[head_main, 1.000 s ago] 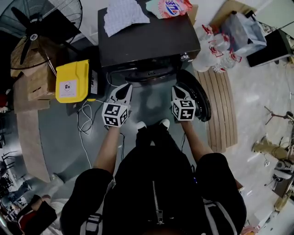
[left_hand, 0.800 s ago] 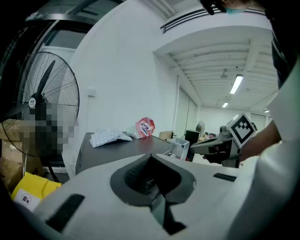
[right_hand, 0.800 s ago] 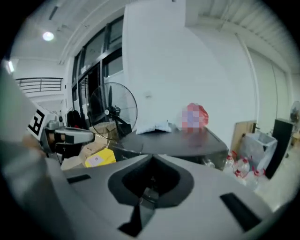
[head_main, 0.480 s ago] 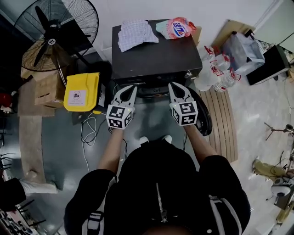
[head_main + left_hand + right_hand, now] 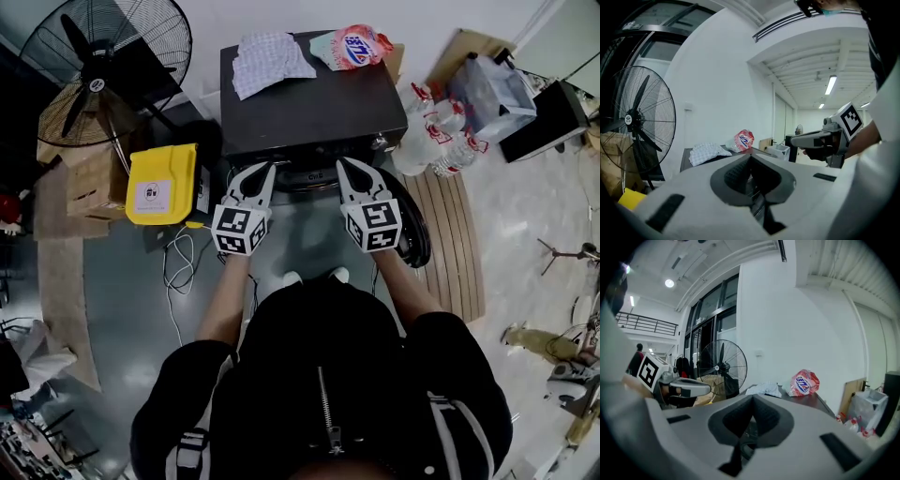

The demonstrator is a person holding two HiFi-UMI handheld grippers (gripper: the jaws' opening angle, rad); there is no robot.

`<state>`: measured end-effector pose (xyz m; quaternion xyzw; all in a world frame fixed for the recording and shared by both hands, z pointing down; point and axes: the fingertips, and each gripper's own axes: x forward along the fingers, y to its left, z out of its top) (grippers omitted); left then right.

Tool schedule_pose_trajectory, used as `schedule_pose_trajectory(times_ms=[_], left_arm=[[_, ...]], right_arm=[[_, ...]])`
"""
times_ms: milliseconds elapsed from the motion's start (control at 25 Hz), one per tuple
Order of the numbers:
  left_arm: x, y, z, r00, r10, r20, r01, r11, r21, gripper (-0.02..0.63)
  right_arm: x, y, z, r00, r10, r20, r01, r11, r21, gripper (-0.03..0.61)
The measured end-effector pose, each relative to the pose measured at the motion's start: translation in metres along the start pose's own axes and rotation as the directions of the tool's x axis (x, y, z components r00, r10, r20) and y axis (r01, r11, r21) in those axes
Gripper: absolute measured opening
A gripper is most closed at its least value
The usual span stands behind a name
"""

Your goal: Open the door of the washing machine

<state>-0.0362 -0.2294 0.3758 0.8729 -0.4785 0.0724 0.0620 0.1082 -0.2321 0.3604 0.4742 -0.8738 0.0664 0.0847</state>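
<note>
Judging the round door (image 5: 419,234) already swung out just right of and below the right gripper (image 5: 343,162), whose fingers press together on nothing, hold it and the left gripper (image 5: 268,167), fingers likewise closed and empty, level before the washing machine (image 5: 309,103) so neither knocks that door back.

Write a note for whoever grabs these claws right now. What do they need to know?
Left claw: shut, nothing in it, held up in front of the washing machine.
Right claw: shut, nothing in it, level with the left one.
Door: the round door looks swung out at the machine's right side, below the right claw.
On top of the machine: a checked cloth and a detergent bag.
Done: the door appears to be open already.
Left: probably only to check that it stands wide enough.
</note>
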Motion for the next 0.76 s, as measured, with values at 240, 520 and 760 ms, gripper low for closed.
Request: schedule_pose_trajectory(times_ms=[240, 520, 760], left_arm=[[0.005, 0.000, 0.003, 1.000, -0.005, 0.002, 0.005, 1.000, -0.002, 0.005], [0.002, -0.007, -0.004, 1.000, -0.007, -0.002, 0.007, 1.000, -0.012, 0.005], [0.003, -0.012, 0.000, 1.000, -0.009, 0.000, 0.009, 1.000, -0.006, 0.005]], right_arm=[[-0.001, -0.003, 0.003, 1.000, -0.003, 0.003, 0.002, 1.000, 0.008, 0.002], [-0.007, 0.001, -0.003, 1.000, 0.006, -0.002, -0.006, 1.000, 0.018, 0.003], [-0.012, -0.001, 0.002, 1.000, 0.008, 0.009, -0.009, 1.000, 0.019, 0.003]])
